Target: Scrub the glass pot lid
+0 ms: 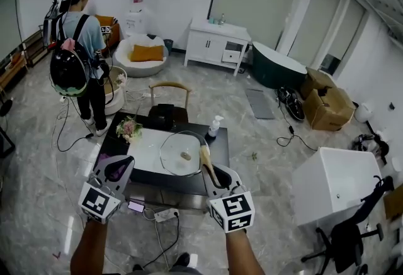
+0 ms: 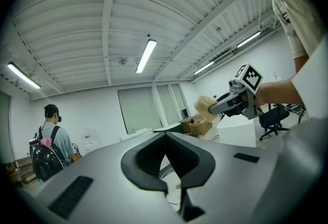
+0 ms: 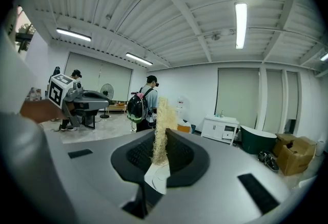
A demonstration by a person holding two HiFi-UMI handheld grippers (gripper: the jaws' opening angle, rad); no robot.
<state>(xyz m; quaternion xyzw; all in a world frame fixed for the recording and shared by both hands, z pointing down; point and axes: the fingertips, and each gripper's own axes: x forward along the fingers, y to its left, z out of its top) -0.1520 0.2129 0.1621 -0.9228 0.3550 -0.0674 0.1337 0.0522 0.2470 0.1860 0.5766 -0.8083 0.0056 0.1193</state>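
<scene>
The round glass pot lid [image 1: 181, 153] lies flat on a white mat on the dark table [image 1: 189, 183]. My right gripper [image 1: 211, 173] hovers just right of the lid, shut on a tan loofah scrubber [image 1: 205, 155] that sticks out over the lid's right rim. In the right gripper view the fibrous scrubber [image 3: 161, 128] stands upright, pinched between the jaws of the right gripper [image 3: 160, 137]. My left gripper [image 1: 119, 165] is at the table's near left corner, apart from the lid. In the left gripper view the left gripper [image 2: 165, 139] is shut with nothing in it, and the scrubber [image 2: 207, 108] shows to its right.
A white pump bottle [image 1: 215, 126] stands behind the lid, a flower bunch [image 1: 129, 129] at the table's far left, a chair [image 1: 169, 101] beyond. A power strip [image 1: 165, 214] and cables lie on the floor below. A person with a backpack [image 1: 79, 47] stands far left.
</scene>
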